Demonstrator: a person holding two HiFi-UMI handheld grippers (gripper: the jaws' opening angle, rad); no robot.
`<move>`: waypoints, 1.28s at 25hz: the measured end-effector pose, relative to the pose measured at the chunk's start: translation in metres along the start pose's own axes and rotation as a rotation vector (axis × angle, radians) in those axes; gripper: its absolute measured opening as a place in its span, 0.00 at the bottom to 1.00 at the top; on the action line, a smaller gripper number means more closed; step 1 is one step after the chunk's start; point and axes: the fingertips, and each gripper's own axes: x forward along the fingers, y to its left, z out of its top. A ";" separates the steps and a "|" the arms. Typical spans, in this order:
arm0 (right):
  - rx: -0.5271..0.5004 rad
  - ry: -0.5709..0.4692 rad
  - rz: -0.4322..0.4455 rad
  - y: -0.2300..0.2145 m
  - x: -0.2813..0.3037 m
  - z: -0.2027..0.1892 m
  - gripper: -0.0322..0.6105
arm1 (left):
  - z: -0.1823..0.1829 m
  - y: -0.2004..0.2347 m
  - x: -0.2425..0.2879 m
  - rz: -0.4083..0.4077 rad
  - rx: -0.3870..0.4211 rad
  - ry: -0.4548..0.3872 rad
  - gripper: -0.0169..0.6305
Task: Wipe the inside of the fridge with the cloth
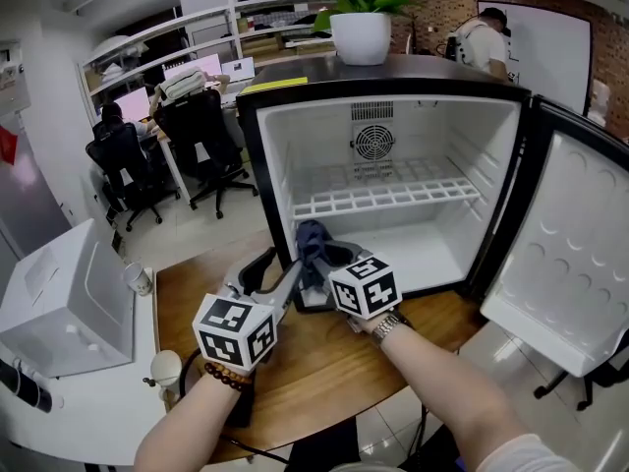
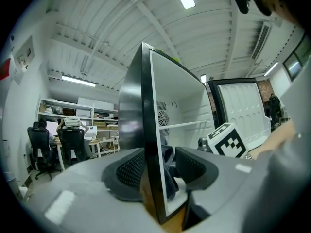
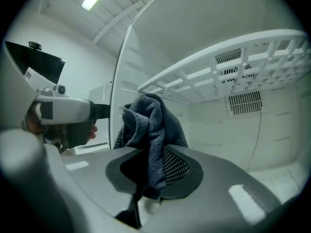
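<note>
A small black fridge (image 1: 254, 165) stands open on a wooden table (image 1: 324, 367), white inside, with a wire shelf (image 1: 393, 197). My right gripper (image 1: 316, 259) reaches into its lower left corner and is shut on a dark blue-grey cloth (image 1: 313, 237). In the right gripper view the cloth (image 3: 150, 125) bunches up above the jaws (image 3: 155, 171), under the shelf (image 3: 228, 57). My left gripper (image 1: 277, 269) is open and straddles the front edge of the fridge's left wall (image 2: 146, 106). One pad is outside the wall, the other inside, where the cloth (image 2: 167, 157) shows.
The fridge door (image 1: 570, 254) hangs open to the right. A potted plant (image 1: 361, 35) stands on top of the fridge. A white box (image 1: 64, 298) sits at the left, beyond the table's edge. Office chairs (image 1: 201, 136) and desks fill the background.
</note>
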 end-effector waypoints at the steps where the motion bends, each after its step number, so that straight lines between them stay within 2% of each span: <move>1: 0.004 0.002 -0.005 -0.002 0.003 -0.001 0.14 | 0.000 0.000 0.000 0.003 -0.003 -0.001 0.35; 14: 0.061 0.046 -0.091 -0.044 0.042 -0.007 0.14 | 0.001 -0.001 0.001 0.041 0.004 -0.014 0.37; 32: 0.017 0.085 -0.252 -0.086 0.082 -0.008 0.14 | 0.002 0.001 0.004 0.048 -0.013 -0.039 0.37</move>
